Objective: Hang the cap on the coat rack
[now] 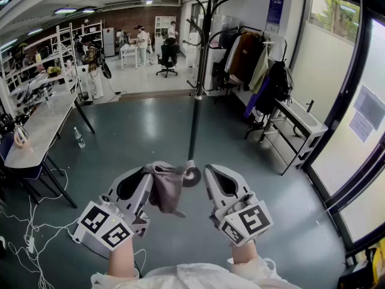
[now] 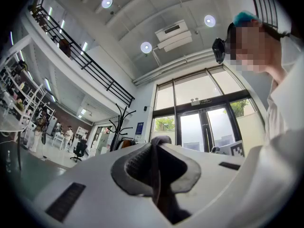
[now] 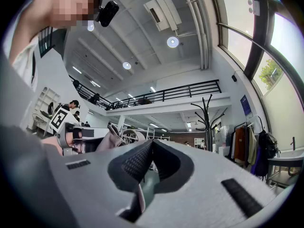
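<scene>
Head view: left gripper (image 1: 150, 174) jaws clamp the grey cap (image 1: 166, 190); right gripper (image 1: 212, 172) jaws together, empty, before the coat rack (image 1: 197, 101).

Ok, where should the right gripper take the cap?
Probably take the cap by its loose drooping edge, coming in from the right. The left gripper pinches its upper left part, so the cloth hangs free toward the right gripper.

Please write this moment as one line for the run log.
left gripper: shut on cap | right gripper: shut, empty | coat rack: ahead, cap not yet hung
</scene>
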`<control>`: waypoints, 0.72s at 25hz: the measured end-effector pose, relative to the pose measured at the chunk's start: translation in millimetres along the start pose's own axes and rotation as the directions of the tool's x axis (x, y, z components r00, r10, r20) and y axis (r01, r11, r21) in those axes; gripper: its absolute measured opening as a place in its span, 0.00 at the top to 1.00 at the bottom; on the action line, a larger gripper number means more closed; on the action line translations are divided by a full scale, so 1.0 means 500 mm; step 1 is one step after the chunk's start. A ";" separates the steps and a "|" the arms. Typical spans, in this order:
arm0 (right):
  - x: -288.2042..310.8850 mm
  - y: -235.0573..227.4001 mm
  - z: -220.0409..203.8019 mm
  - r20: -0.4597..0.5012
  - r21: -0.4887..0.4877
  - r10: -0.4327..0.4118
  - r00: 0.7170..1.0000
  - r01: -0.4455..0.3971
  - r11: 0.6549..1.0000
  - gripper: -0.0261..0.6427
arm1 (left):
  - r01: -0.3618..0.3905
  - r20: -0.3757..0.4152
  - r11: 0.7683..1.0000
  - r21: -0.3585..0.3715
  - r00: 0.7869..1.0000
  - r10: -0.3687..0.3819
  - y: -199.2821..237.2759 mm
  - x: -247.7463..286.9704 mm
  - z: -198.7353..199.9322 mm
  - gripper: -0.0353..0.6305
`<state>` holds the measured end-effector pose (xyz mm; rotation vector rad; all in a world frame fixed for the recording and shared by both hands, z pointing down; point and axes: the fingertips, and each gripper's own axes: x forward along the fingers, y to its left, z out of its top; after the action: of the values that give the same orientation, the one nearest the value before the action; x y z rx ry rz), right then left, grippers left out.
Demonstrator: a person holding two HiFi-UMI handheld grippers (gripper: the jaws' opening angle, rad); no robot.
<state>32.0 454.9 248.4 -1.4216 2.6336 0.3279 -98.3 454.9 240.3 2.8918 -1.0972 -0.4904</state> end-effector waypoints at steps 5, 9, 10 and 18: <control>0.019 0.006 -0.019 -0.003 0.016 0.006 1.000 -0.006 1.000 0.96 | 0.008 -0.005 1.000 -0.004 1.000 -0.008 0.013 0.007 -0.010 0.90; 0.029 0.000 -0.028 -0.002 0.058 -0.007 1.000 0.007 0.998 0.96 | -0.003 -0.026 1.000 0.020 1.000 0.004 0.020 0.017 -0.019 0.90; 0.033 0.000 -0.031 -0.005 0.061 -0.008 1.000 0.009 0.998 0.95 | -0.011 -0.035 0.999 0.038 0.999 0.013 0.024 0.020 -0.021 0.90; 0.072 0.035 -0.087 -0.076 0.064 0.007 0.997 -0.002 0.998 0.95 | -0.026 -0.125 0.995 0.093 0.991 0.038 0.073 0.032 -0.068 0.90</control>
<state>-3.0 424.2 285.1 -1.4366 2.6813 0.1922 -100.4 413.5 272.2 2.9293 -1.1745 -0.2574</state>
